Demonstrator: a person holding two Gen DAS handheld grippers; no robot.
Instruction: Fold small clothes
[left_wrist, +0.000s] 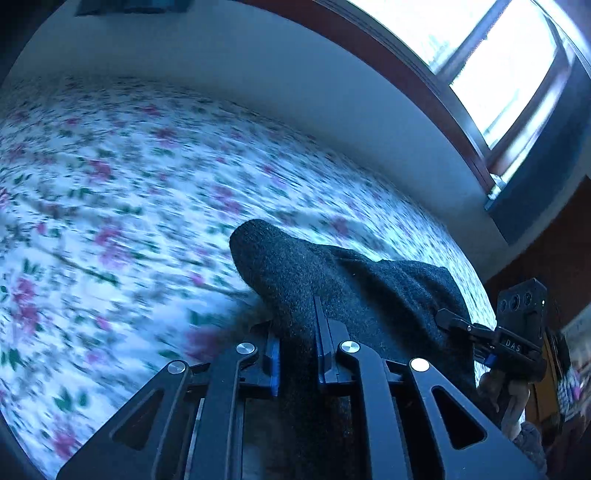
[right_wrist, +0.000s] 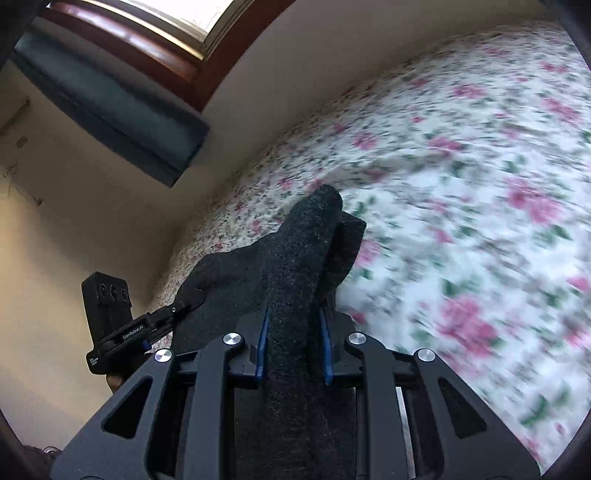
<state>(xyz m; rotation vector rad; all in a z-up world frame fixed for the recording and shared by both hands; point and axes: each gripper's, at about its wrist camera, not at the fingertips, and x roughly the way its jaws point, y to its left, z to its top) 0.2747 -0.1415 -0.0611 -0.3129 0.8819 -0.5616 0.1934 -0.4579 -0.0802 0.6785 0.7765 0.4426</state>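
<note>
A dark grey knitted garment (left_wrist: 295, 266) hangs lifted above the floral bedsheet (left_wrist: 110, 192), stretched between both grippers. My left gripper (left_wrist: 297, 334) is shut on one bunched end, and the fabric fills the gap between its blue pads. At the right edge of this view my right gripper (left_wrist: 448, 319) pinches the garment's other end. In the right wrist view the garment (right_wrist: 306, 229) is clamped in my right gripper (right_wrist: 293, 332), while my left gripper (right_wrist: 188, 304) grips its far corner at the left. The fabric hides the fingertips of both grippers.
The bed with the floral sheet (right_wrist: 461, 166) runs along a pale wall (right_wrist: 92, 221). Above it is a wood-framed window (left_wrist: 498, 62) with a dark panel (right_wrist: 110, 107) under it. A hand (left_wrist: 513, 398) holds the right gripper's handle.
</note>
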